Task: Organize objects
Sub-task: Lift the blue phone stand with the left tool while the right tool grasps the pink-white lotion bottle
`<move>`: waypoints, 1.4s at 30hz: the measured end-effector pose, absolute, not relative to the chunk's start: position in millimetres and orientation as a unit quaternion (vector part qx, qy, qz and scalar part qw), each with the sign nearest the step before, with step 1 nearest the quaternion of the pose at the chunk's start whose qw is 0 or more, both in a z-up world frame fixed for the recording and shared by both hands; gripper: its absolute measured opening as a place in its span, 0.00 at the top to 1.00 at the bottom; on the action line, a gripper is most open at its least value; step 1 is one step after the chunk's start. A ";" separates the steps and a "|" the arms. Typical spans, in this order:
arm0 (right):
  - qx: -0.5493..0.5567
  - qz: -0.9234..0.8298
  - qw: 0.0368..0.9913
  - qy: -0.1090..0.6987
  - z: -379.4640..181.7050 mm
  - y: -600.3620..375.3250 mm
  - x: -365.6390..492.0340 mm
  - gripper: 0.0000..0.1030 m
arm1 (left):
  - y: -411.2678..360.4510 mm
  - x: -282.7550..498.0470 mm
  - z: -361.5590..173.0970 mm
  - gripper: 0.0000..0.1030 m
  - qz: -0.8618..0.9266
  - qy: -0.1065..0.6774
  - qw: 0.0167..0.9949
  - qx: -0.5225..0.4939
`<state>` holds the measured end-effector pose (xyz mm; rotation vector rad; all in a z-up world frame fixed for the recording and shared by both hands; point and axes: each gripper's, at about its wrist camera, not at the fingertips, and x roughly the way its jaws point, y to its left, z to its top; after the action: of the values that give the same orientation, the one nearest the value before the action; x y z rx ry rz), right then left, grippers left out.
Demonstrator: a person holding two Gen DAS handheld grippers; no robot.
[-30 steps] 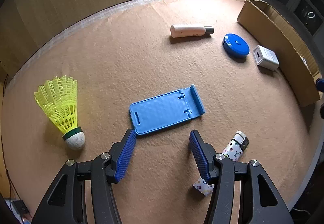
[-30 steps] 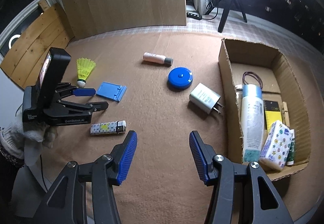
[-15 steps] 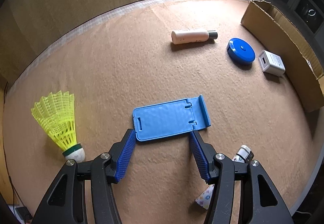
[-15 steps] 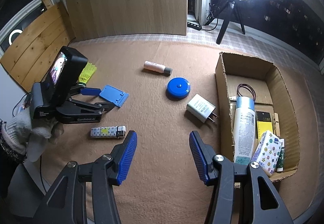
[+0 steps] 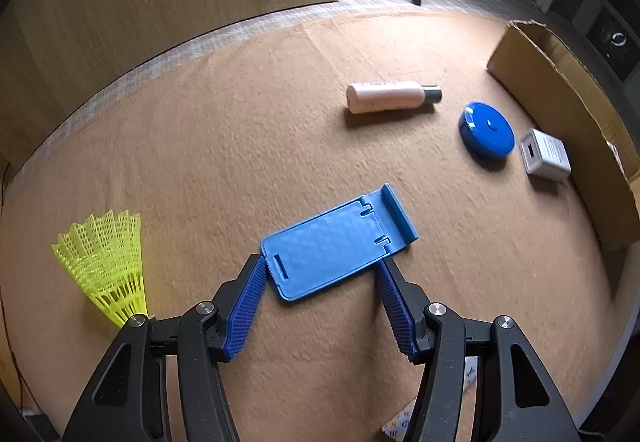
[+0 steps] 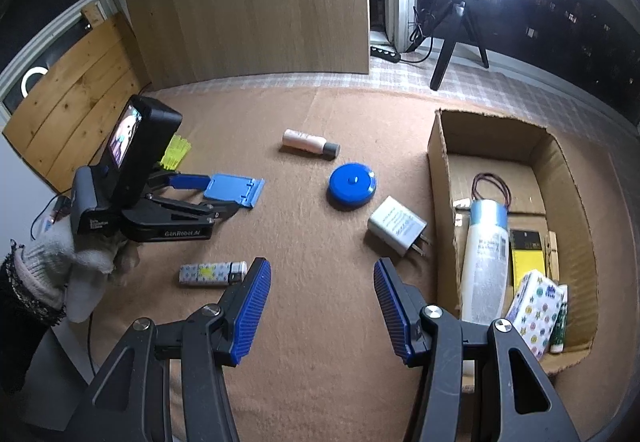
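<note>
Tongs at blue stand

Left tongs [image 5: 320,266] wide, one finger each side of blue phone stand [image 5: 338,244]. Right tongs [image 6: 322,272] wide, holding nothing, cardboard box [image 6: 440,146] off right.

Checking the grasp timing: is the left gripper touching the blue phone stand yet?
Cannot tell. In the left wrist view the left gripper is open around the blue phone stand; neither contact nor gap shows plainly.

The left gripper [image 5: 320,274] advances across the mat until its open blue fingers [image 5: 248,302] bracket the near end of the blue phone stand [image 5: 336,242], while the patterned lighter [image 6: 212,273] slips behind it.
</note>
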<state>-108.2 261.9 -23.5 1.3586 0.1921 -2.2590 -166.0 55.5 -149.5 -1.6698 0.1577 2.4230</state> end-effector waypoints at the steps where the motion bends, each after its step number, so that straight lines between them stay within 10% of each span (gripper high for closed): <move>1: 0.498 -0.828 0.248 0.067 -23.3 262.0 -111.2 0.52 | 55.7 -167.3 -149.2 0.41 0.819 0.052 0.096 -0.564; 42: 0.561 -0.773 0.292 0.056 -88.9 168.4 -269.1 0.52 | 71.9 -190.1 -148.6 0.39 0.793 0.061 0.187 -0.576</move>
<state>-269.1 168.4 -88.9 1.4955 0.1498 -2.0593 -190.1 71.9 -148.6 -1.6227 0.1706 2.2331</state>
